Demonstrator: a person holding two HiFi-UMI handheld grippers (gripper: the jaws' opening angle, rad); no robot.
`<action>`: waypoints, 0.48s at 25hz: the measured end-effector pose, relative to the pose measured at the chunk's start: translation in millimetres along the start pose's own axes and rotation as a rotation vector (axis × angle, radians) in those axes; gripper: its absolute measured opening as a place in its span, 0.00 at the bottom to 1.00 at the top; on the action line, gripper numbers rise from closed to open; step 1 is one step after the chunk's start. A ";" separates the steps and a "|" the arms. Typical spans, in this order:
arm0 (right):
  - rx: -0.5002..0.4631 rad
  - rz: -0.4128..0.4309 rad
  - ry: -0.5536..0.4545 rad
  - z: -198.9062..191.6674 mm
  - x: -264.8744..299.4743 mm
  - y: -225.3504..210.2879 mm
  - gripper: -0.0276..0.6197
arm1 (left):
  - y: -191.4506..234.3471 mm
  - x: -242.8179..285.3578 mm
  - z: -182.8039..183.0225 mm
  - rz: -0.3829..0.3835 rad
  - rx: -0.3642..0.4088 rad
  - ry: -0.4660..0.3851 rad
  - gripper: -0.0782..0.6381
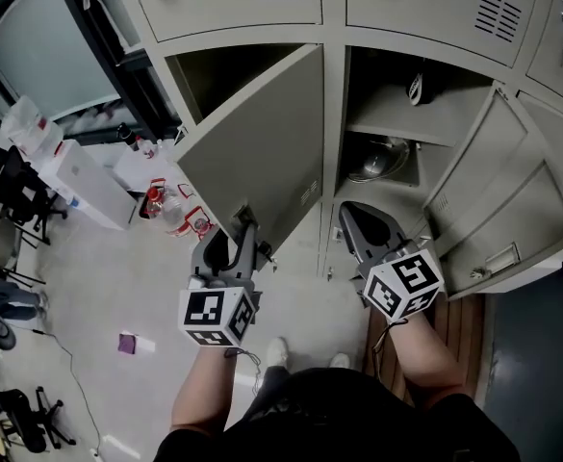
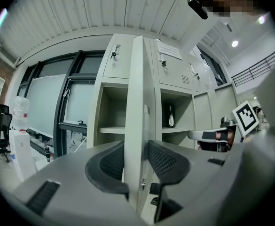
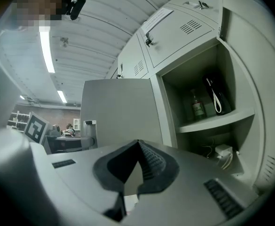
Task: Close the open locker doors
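The left gripper has its jaws part-open astride the free edge of the beige metal left locker door, and the pads seem loose on it. That door stands about half swung out. The right gripper is closed on nothing, in front of the open right-hand compartment. Further right, the beige metal right locker door stands wide open. Neither door is closed yet, so both are left to do.
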State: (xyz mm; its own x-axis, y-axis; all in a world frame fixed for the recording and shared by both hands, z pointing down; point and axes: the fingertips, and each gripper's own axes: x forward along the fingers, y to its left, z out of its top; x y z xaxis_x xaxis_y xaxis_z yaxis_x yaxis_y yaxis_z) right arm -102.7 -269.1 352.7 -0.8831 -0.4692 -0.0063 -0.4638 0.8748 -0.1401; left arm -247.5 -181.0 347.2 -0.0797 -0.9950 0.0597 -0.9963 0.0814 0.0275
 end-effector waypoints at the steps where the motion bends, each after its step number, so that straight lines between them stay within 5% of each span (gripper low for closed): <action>1: -0.001 -0.007 0.001 -0.4 3.8 1.0 0.04 | 6.1 2.2 0.3 -0.002 -0.001 -0.001 0.30; 12: -0.007 -0.106 0.008 -2.6 40.1 3.2 0.04 | 59.9 33.9 4.2 -0.061 -0.016 -0.012 0.34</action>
State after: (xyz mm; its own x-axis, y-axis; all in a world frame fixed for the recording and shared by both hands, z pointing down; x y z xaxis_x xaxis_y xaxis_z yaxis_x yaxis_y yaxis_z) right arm -139.8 -284.8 354.6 -0.8296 -0.5582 0.0163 -0.5551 0.8211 -0.1327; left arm -310.0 -210.1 346.7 -0.0191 -0.9988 0.0453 -0.9987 0.0213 0.0469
